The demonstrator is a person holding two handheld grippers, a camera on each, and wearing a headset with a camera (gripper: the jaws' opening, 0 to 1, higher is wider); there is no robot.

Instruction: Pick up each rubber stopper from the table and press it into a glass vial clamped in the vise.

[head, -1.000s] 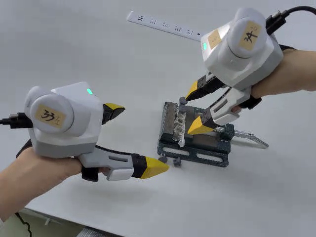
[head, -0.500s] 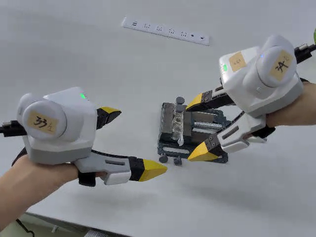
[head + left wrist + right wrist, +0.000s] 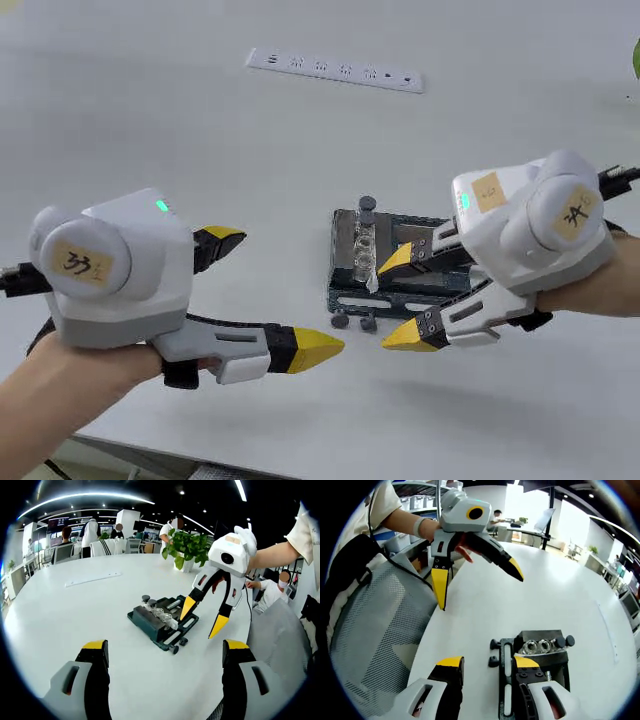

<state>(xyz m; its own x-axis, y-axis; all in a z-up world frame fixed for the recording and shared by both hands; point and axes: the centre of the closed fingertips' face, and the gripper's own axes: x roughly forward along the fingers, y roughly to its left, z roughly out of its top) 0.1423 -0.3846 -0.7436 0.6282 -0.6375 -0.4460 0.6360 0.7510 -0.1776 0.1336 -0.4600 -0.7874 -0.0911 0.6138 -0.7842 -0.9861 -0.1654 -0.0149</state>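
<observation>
- Vise (image 3: pixel 392 299): dark metal, flat on the white desk (image 3: pixel 200 120), jaws clamping a short row of vials.
- Glass vials (image 3: pixel 365 252): clear, upright; the far one carries a dark stopper (image 3: pixel 367 204).
- Two loose stoppers (image 3: pixel 341 321) (small, dark grey) lie just beside the vise's near edge.

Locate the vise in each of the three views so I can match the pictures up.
Head view: the vise sits just right of centre.
Left gripper view: the vise is near the middle, slightly left.
Right gripper view: the vise is low and right of centre.
Shared landmark: the row of glass vials clamped in it, also seen at and.
</observation>
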